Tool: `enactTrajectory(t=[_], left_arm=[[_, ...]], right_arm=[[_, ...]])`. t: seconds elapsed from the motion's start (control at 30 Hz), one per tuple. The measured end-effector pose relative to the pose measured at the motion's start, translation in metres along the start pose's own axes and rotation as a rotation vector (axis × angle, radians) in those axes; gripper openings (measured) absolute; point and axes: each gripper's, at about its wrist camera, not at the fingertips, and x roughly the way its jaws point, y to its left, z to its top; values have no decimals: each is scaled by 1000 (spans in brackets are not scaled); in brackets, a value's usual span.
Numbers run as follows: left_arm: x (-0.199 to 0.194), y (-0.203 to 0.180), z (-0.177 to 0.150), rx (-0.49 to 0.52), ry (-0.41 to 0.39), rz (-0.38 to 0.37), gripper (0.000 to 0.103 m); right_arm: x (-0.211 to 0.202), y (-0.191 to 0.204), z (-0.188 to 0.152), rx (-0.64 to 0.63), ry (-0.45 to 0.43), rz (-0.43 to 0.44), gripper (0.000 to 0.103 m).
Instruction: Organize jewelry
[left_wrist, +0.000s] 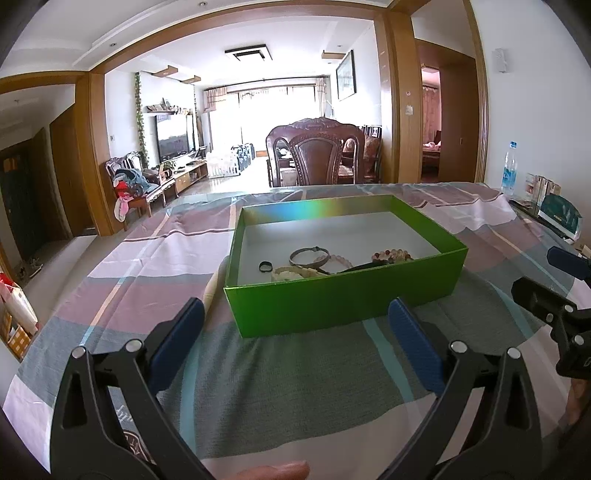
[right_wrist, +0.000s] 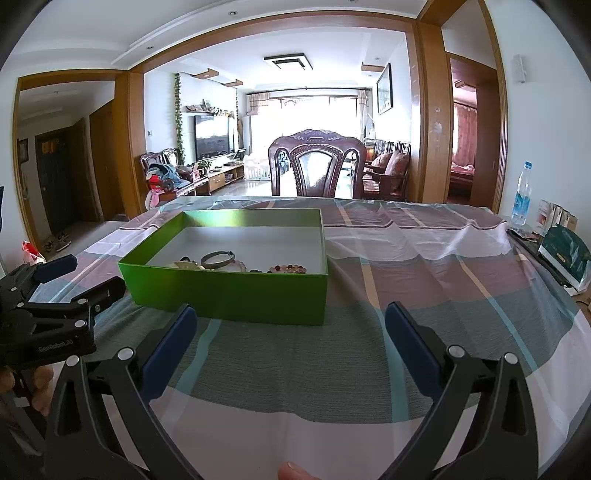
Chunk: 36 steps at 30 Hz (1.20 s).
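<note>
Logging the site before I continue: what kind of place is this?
A home, most likely a dining area open to a living room: a cloth-covered table, a carved wooden dining chair and a television beyond it.

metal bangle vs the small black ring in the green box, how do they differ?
The metal bangle is a wide grey-silver hoop; the small black ring is far smaller and dark. The bangle carries a dark clasp-like bump on its far side; the ring looks plain. The bangle lies toward the middle of the green box, against the pale bead bracelet; the ring sits apart, left of it. Both lie flat on the white floor, untouched.
</note>
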Motion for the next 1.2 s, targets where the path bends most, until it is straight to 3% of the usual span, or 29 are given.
enactTrajectory(t=[1.2], left_arm=[[3, 2, -5, -3, 14, -1, 99]], right_arm=[[0, 1, -1, 1, 0, 1, 100]])
